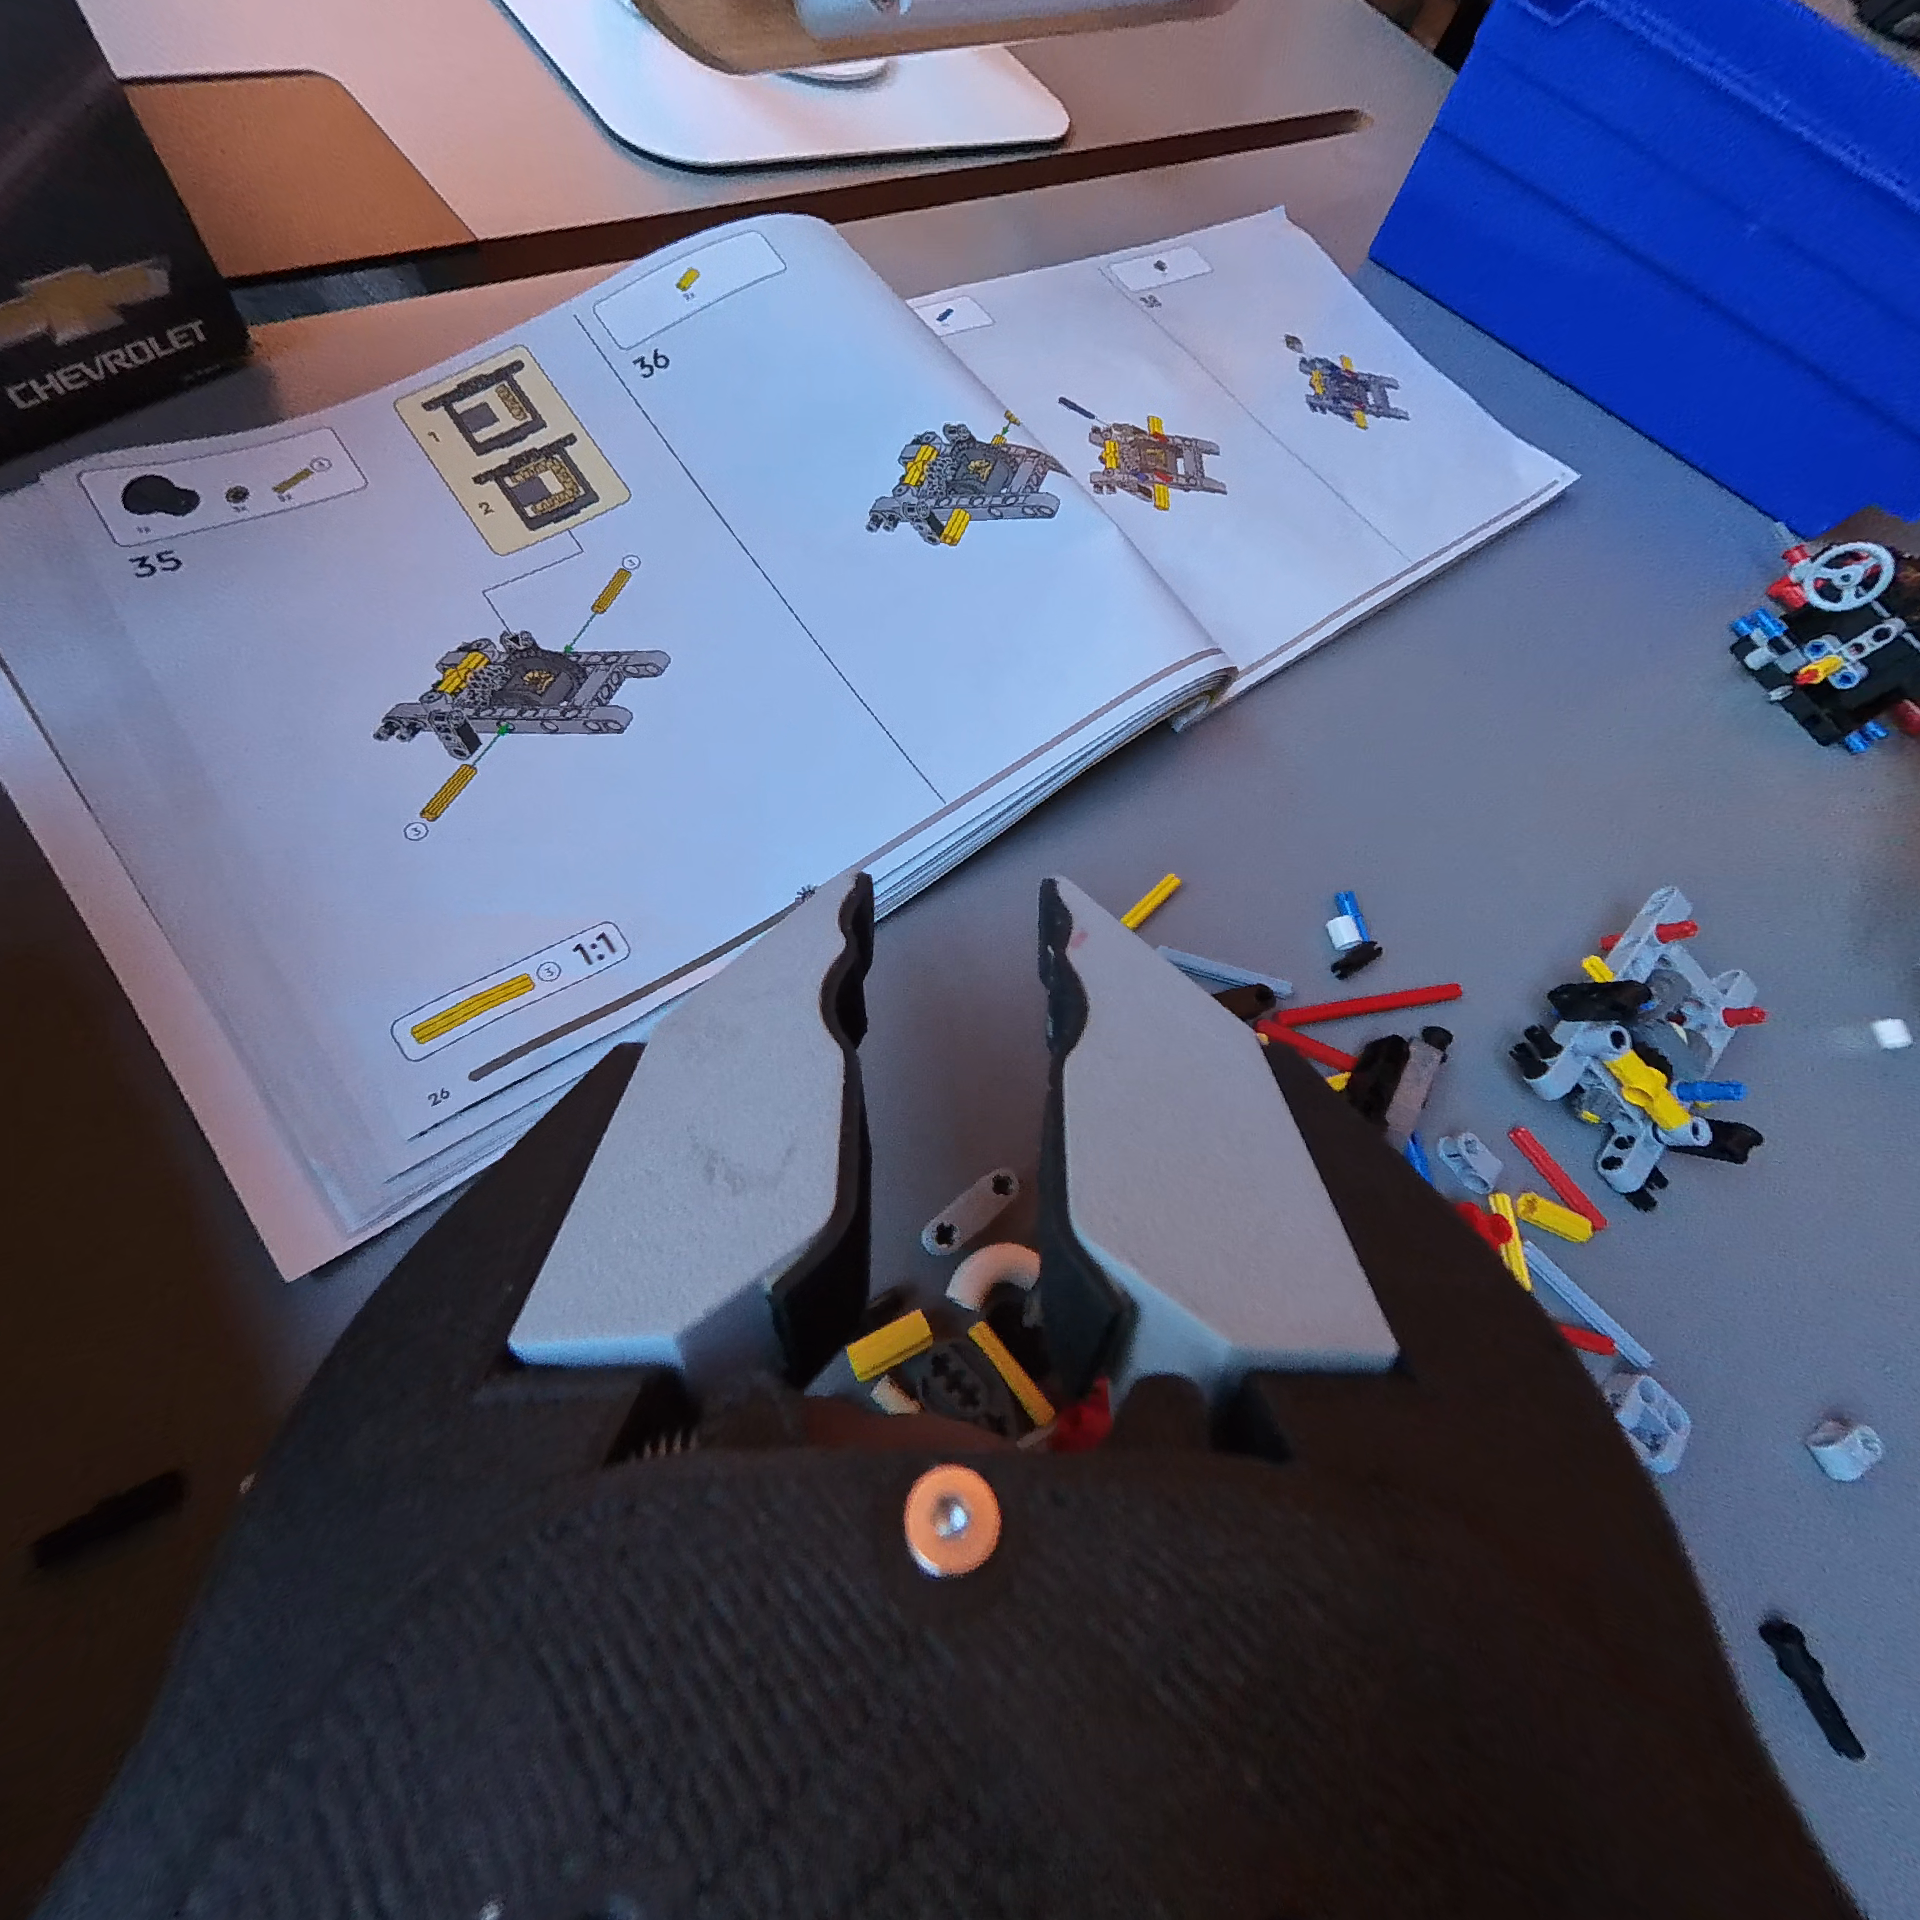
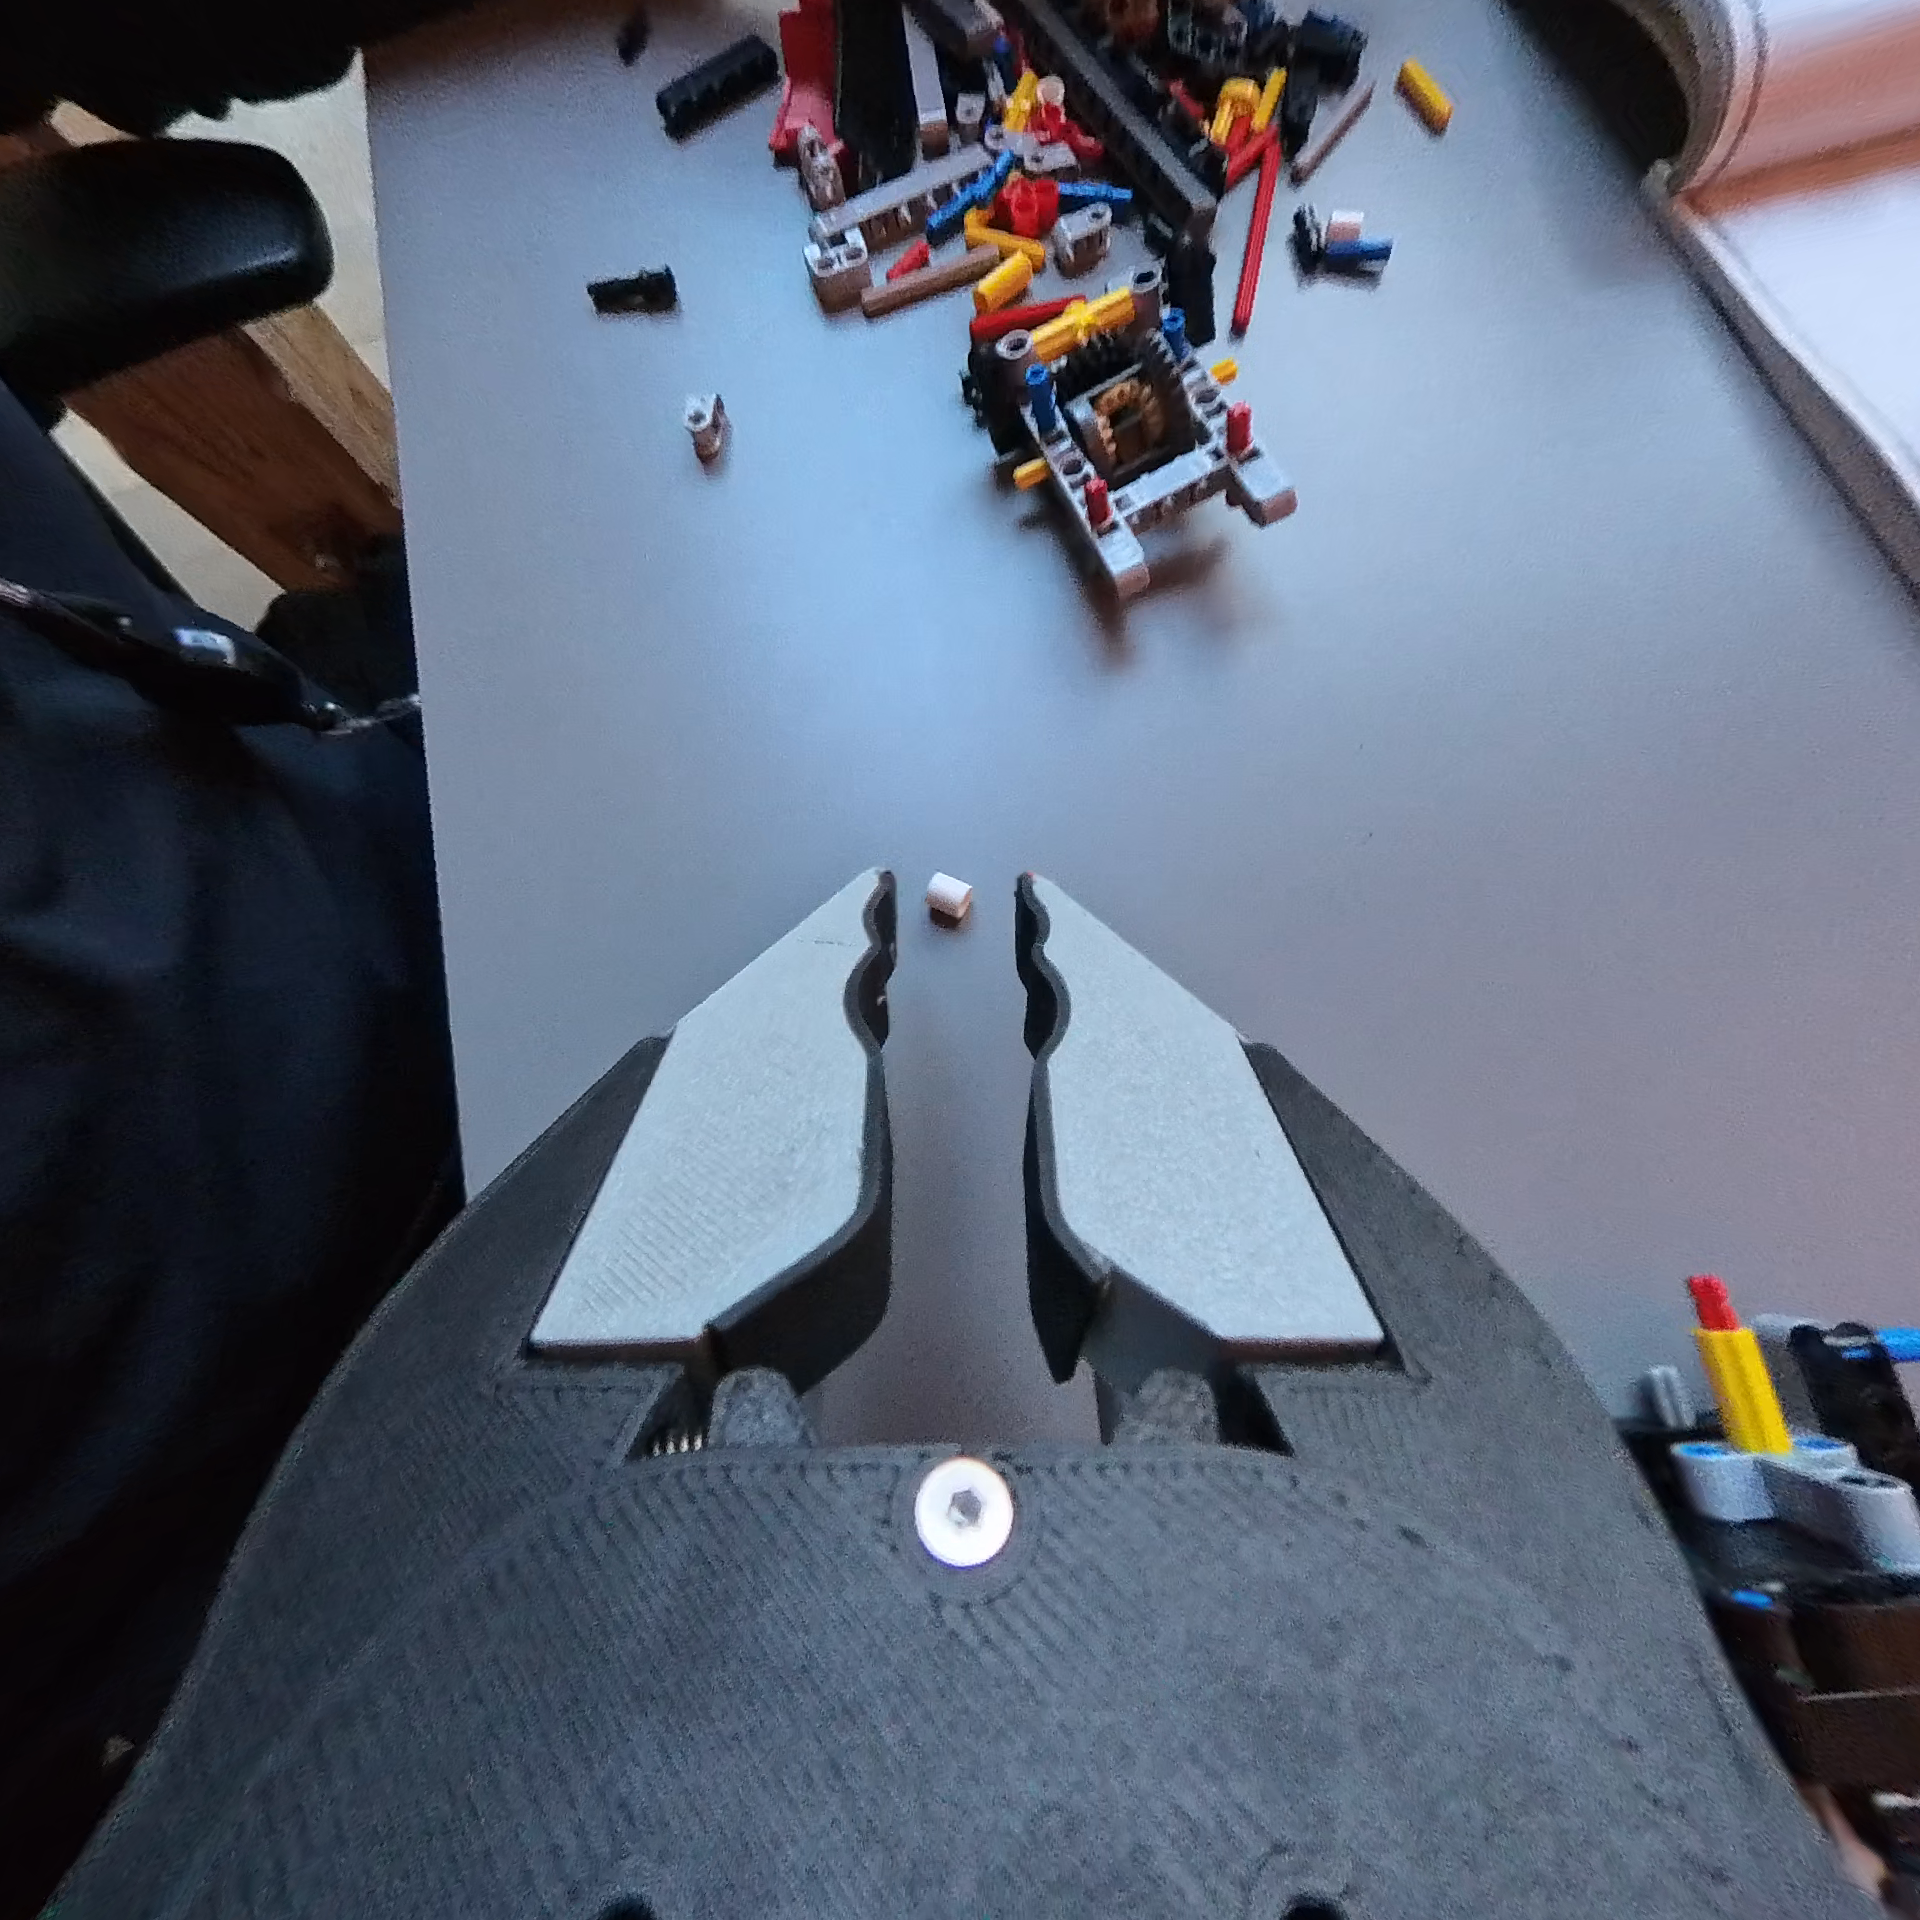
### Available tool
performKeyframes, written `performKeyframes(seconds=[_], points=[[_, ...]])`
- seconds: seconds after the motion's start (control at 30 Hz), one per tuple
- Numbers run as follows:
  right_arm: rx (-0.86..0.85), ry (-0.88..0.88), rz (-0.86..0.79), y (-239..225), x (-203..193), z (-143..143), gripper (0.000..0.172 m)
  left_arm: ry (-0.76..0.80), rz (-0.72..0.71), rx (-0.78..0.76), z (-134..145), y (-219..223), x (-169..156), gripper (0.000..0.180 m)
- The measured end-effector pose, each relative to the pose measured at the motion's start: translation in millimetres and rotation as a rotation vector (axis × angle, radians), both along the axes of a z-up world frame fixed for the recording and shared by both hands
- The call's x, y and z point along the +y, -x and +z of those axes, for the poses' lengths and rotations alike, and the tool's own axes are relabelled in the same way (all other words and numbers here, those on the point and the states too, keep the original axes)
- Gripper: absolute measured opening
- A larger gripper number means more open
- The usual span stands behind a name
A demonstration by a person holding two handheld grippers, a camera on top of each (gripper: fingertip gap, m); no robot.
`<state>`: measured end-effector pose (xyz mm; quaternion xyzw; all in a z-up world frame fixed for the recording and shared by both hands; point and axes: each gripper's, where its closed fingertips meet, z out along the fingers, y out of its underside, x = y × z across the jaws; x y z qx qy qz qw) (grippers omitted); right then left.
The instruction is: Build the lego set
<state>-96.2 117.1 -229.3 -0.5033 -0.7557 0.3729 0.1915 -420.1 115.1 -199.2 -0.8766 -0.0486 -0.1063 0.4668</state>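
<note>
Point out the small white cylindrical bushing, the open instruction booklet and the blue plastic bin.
small white cylindrical bushing (image 2: 950, 898), right wrist view, its curved side.
open instruction booklet (image 1: 790, 644), left wrist view, bare part of a page.
blue plastic bin (image 1: 1683, 239), left wrist view, its side wall.

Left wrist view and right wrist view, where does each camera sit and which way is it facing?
Left wrist view: on the left tongs, facing over their open fingers at an open instruction booklet on the grey table.
Right wrist view: on the right tongs, open, facing along the table at a small white bush; a dark sleeve shows.
Shared: the grey frame assembly.
</note>
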Motion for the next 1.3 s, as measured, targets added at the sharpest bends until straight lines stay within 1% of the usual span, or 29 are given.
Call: performKeyframes(seconds=[0.13,0.2,0.33,0.43,0.53,0.6,0.67,0.7,0.73,0.83,0.93,1.03,1.13,1.23,1.3], points=[[-0.062,-0.055,-0.024,-7.9,-4.5,-17.2,0.020,0.012,0.007,-0.004,-4.0,2.1,-0.1,0.030],[-0.034,-0.070,-0.058,-7.9,-3.3,-18.7,0.006,0.015,0.011,-0.011,-5.3,3.6,-0.1,0.030],[-0.004,-0.093,-0.066,-8.3,-3.9,-18.2,0.006,0.013,0.011,-0.015,-5.0,4.0,0.1,0.029],[0.043,-0.084,-0.043,5.5,-10.5,-2.8,0.006,0.010,0.016,-0.007,-3.8,4.9,-0.4,0.029],[0.124,-0.063,-0.017,48.0,-19.6,31.6,0.006,-0.002,0.030,-0.006,-0.2,8.1,-0.8,0.029],[0.143,-0.078,0.001,90.1,-25.5,50.0,0.005,-0.013,0.057,-0.016,3.2,11.1,0.3,0.029],[0.161,-0.078,0.063,135.1,-41.7,62.6,0.006,-0.030,0.078,-0.028,7.5,11.3,2.4,0.029],[0.164,-0.090,0.086,158.0,-48.3,63.0,0.006,-0.036,0.080,-0.023,9.0,10.8,2.8,0.029],[0.140,-0.108,0.105,178.6,-53.5,57.5,0.006,-0.036,0.080,-0.009,9.4,11.0,2.3,0.029],[0.044,-0.130,0.193,219.0,-71.4,31.1,0.006,-0.024,0.096,0.035,8.2,18.3,-1.1,0.029],[-0.011,-0.147,0.251,230.8,-82.2,11.0,0.006,0.012,0.119,0.071,-0.3,28.3,-3.6,0.029],[-0.023,-0.187,0.253,231.1,-80.9,4.0,0.009,0.035,0.098,0.063,-6.6,23.8,-1.4,0.029],[0.002,-0.199,0.221,226.5,-73.5,11.6,0.014,0.038,0.076,0.093,-7.4,17.9,0.4,0.029],[0.019,-0.099,0.209,217.6,-72.4,22.4,0.023,0.038,0.064,0.109,-7.5,13.6,2.2,0.029],[0.016,-0.114,0.143,215.3,-57.9,25.2,0.025,0.040,0.068,0.112,-8.3,13.8,2.5,0.029]])
